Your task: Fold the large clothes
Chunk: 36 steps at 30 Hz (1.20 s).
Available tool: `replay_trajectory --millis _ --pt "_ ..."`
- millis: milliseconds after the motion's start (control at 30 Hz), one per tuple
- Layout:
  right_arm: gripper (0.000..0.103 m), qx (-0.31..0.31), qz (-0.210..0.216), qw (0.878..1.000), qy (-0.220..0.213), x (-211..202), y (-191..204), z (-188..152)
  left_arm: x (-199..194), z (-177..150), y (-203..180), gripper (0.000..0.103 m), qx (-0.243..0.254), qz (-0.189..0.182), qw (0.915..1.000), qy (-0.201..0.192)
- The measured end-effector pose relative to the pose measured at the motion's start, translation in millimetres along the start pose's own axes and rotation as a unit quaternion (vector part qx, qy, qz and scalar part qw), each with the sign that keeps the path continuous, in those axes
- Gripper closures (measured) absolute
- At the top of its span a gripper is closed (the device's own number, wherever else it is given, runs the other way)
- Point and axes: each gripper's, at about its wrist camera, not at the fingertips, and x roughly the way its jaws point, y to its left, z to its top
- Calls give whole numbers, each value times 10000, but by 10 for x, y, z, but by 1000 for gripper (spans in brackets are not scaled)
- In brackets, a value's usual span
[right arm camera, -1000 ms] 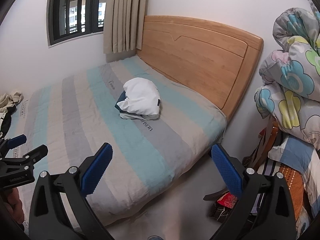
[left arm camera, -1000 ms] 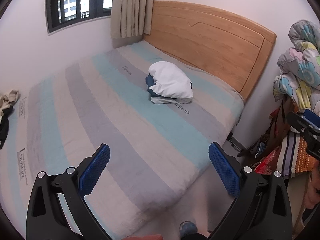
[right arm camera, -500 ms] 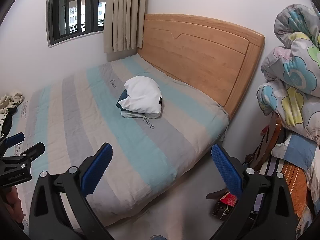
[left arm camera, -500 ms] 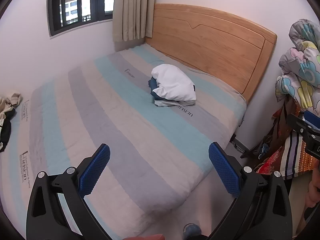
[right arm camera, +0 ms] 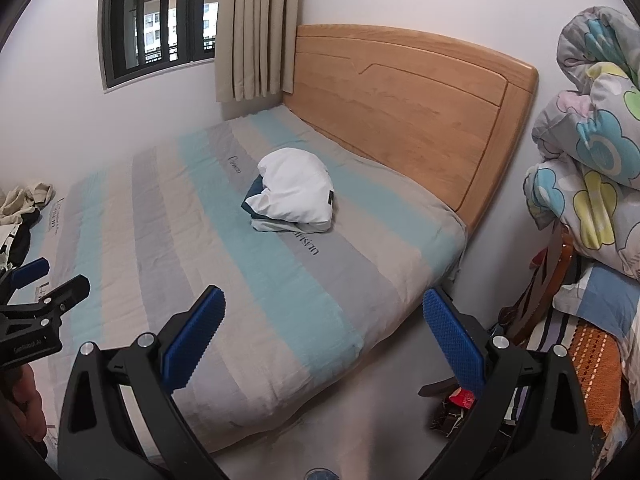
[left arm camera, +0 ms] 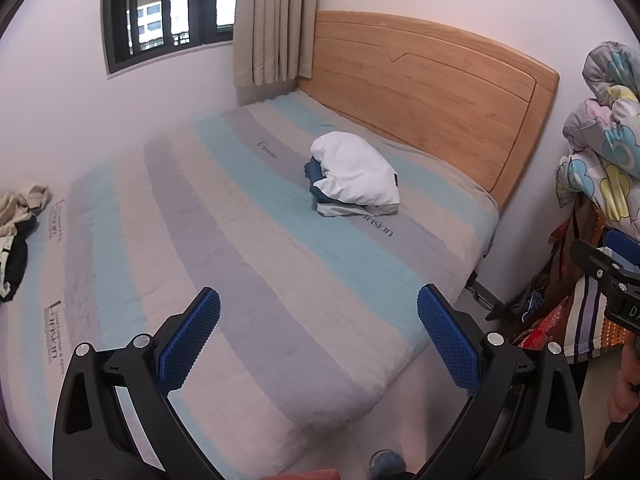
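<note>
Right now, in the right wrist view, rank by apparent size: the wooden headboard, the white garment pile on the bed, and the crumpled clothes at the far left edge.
1. wooden headboard, clearly the largest.
2. white garment pile.
3. crumpled clothes, smallest as seen, though the frame edge cuts them off, so their full extent is unsure.

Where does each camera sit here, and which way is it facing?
Left wrist: on the left gripper, open, facing the striped bed and headboard; the right gripper and a hand show at the right edge.
Right wrist: on the right gripper, open, facing the same bed from further right; the left gripper and a hand show at the left edge.
Shared: the white clothes pile, window, curtain, floral quilt.
</note>
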Motion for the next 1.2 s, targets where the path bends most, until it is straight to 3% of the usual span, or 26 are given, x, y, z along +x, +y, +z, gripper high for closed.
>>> replay_trajectory --millis 1200 --pt "7 -82 151 9999 17 76 78 47 37 32 70 6 -49 55 10000 25"
